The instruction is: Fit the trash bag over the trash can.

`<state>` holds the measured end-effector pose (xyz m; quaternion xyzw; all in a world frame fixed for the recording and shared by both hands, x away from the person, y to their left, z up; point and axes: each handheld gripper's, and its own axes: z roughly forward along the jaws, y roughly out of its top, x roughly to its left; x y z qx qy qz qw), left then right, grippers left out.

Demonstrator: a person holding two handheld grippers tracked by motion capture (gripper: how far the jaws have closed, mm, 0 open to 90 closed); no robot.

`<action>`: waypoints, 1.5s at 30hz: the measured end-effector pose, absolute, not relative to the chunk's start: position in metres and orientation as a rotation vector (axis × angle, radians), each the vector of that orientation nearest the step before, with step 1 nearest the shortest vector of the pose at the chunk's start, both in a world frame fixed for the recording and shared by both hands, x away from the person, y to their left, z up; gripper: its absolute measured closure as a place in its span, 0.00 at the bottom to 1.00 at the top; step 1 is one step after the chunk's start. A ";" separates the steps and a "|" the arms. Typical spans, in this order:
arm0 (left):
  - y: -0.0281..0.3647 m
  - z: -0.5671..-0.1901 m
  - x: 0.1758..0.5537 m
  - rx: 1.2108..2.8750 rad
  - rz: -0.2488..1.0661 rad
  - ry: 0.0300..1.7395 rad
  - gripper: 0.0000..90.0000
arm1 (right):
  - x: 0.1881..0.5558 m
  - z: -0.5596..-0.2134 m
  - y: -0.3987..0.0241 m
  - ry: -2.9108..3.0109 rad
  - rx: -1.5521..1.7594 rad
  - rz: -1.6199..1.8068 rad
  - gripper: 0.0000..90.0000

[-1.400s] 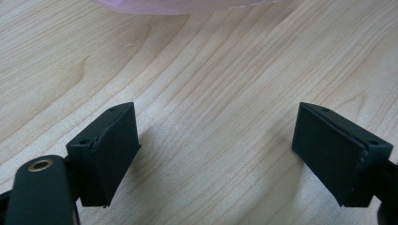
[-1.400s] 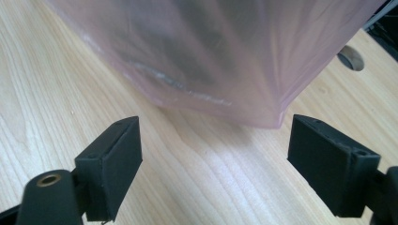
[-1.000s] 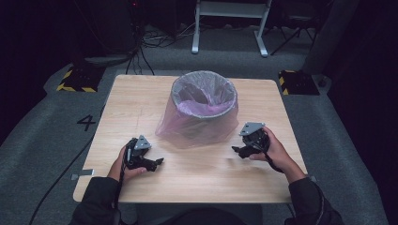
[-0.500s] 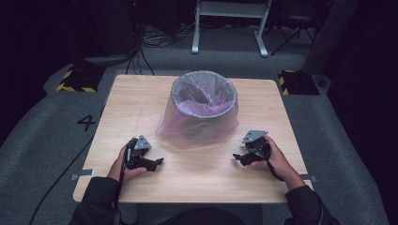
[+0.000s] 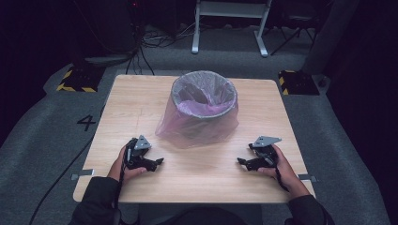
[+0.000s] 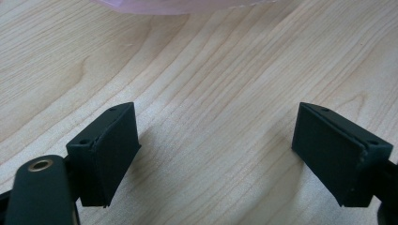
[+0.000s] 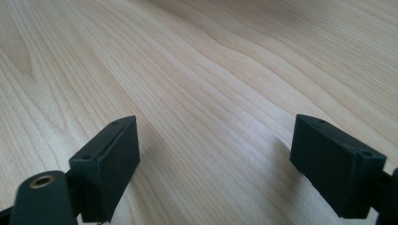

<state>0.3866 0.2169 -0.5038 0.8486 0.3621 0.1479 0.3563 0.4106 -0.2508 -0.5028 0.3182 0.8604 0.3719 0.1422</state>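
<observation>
Resting low over the pale wooden table [image 5: 197,176], the left gripper [image 5: 157,162] and right gripper [image 5: 241,162] both gape empty, flanking the round wire bin lined with a translucent pink plastic bag [image 5: 199,117], apart from it; the right's jaws have just been opening.

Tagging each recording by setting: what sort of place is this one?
Probably a lab or studio set up for recording, not a home. A lone wooden table stands on grey carpet bearing a painted number 4, with hazard-striped blocks at its far corners and cables across the dark floor beyond.
</observation>
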 end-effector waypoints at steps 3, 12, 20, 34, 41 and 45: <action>0.217 -0.504 0.387 2.192 0.382 0.935 0.16 | 0.405 -0.503 -0.256 2.466 0.935 1.073 0.17; 0.217 -0.504 0.387 2.192 0.380 0.934 0.16 | 0.395 -0.503 -0.274 2.464 0.938 1.072 0.17; 0.216 -0.504 0.388 2.194 0.380 0.933 0.16 | 0.385 -0.503 -0.295 2.418 1.010 1.051 0.16; 0.216 -0.504 0.388 2.194 0.382 0.932 0.16 | 0.382 -0.504 -0.311 2.377 1.081 1.023 0.12; 0.216 -0.504 0.388 2.197 0.379 0.927 0.16 | 0.383 -0.504 -0.311 2.381 1.078 1.019 0.11; 0.216 -0.504 0.389 2.199 0.377 0.923 0.16 | 0.383 -0.504 -0.311 2.382 1.077 1.020 0.11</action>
